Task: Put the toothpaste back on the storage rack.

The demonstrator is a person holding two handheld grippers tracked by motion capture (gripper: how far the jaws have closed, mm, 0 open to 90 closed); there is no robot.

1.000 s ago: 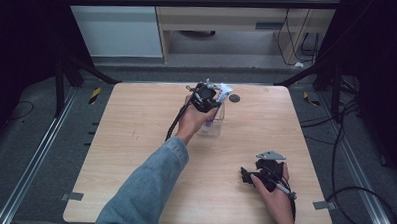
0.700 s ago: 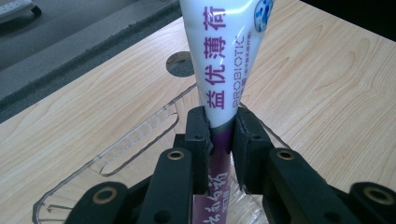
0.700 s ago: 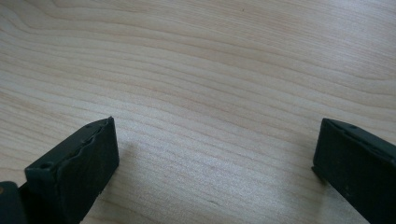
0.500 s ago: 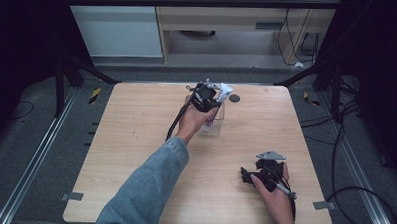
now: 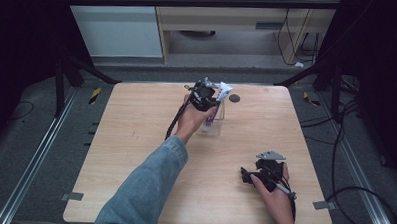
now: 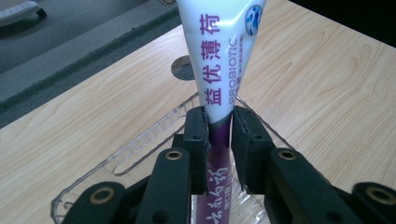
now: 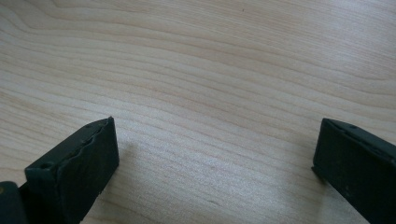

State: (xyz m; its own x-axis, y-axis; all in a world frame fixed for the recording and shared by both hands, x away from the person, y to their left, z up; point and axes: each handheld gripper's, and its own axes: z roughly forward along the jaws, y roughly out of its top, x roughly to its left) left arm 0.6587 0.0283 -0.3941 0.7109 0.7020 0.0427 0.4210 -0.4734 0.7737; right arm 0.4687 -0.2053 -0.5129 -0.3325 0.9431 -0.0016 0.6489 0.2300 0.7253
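Gripping the tube (image 6: pixel 219 70) in the cup (image 6: pixel 140 144), the left gripper (image 6: pixel 219 135) could tip it; right gripper (image 7: pixel 215 154) gapes.

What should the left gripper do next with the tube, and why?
Probably open the jaws a little and let go. The left gripper is clamped on the tube, whose lower end already sits inside the clear box on the table, so releasing should leave it standing there.

Person with two black hand-held grippers

Left arm wears a blue denim sleeve (image 5: pixel 146 187); right gripper (image 5: pixel 261 174) carries a grey three-cornered plate; left gripper (image 6: pixel 219 140) shows brass-coloured screws and a black cable.
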